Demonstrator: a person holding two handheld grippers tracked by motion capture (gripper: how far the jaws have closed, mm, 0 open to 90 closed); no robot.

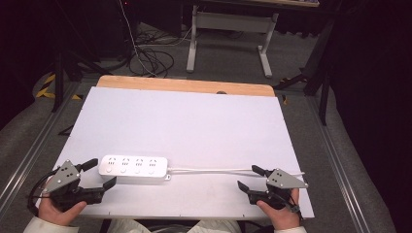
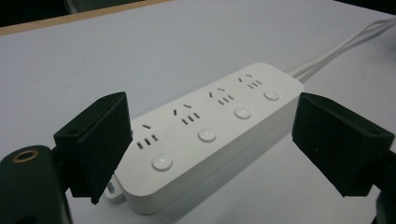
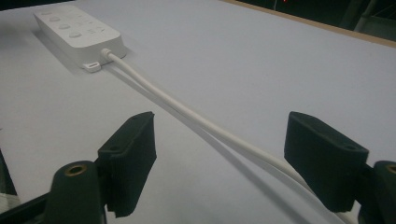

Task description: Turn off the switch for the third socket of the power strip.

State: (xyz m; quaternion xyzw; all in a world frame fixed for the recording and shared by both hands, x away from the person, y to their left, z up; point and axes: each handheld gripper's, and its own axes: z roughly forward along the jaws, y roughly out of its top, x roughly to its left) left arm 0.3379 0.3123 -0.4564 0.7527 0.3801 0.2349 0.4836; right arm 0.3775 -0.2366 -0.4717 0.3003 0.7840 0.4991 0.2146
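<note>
2 grippers sit low at the near edge of the white table (image 1: 194, 116), and we judge that we are at the approach step: both are lined up on the work, and neither has taken hold of anything.

Our left gripper (image 1: 101, 174) has its jaws wide apart around the near end of the white power strip (image 1: 133, 169). In the left gripper view the power strip (image 2: 212, 135) lies flat between the 2 black pads (image 2: 100, 140), its 4 outlets and 4 round buttons facing up. The left pad looks just beside the strip's corner; we cannot tell if it touches. The right pad stands apart from it.

Our right gripper (image 1: 251, 177) is also open. In the right gripper view the white cable (image 3: 205, 123) runs from the far end of the strip toward us and passes between the jaws, closer to the right pad, resting on the table. It seems to be 2 cords lying side by side.

Next, we think, the left jaws must close squarely across the strip's width, and the right jaws must drop to table height and pinch the cable. The cable is thin and lies flat, so the pads need to go low or they will close above it.
</note>
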